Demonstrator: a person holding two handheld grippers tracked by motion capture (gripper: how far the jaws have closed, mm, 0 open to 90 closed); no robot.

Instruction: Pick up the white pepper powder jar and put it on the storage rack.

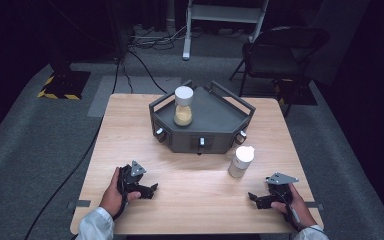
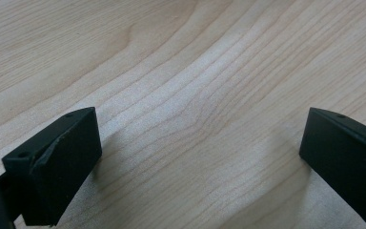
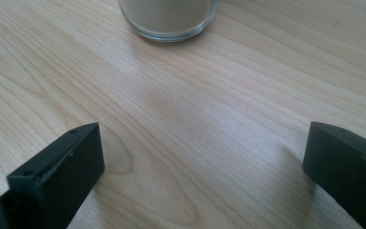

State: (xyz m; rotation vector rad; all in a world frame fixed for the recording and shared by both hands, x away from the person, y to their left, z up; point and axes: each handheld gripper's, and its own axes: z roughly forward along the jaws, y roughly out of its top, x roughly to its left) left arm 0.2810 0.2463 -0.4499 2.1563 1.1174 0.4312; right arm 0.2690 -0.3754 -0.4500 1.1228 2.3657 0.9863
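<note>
- Jar: clear glass with a white lid, holding pale powder; stands upright on the table, just off the tray's front right corner. In the right gripper view its base sits at 12 o'clock, ahead of the jaws and apart from them.
- Right gripper: rests low on the table at the jar's 5 o'clock, near but not touching; jaws spread wide, nothing between them.
- Left gripper: rests on the table at the jar's 8 o'clock, well apart; jaws likewise released and empty over bare wood.
- Second jar: same make, yellower contents; upright on the tray, left of its middle.
- Tray: dark grey, angular, railed, with knobs along its front face; at the table's far centre.
- Surroundings: a folding chair beyond the table at 1 o'clock.
- Step, as judged: pre-grasp, with both tools parked and nothing held.
- Next move, as judged: advance the right gripper toward 12 o'clock, level with the jar's body, and close squarely on the glass below the lid to avoid tipping it.
</note>
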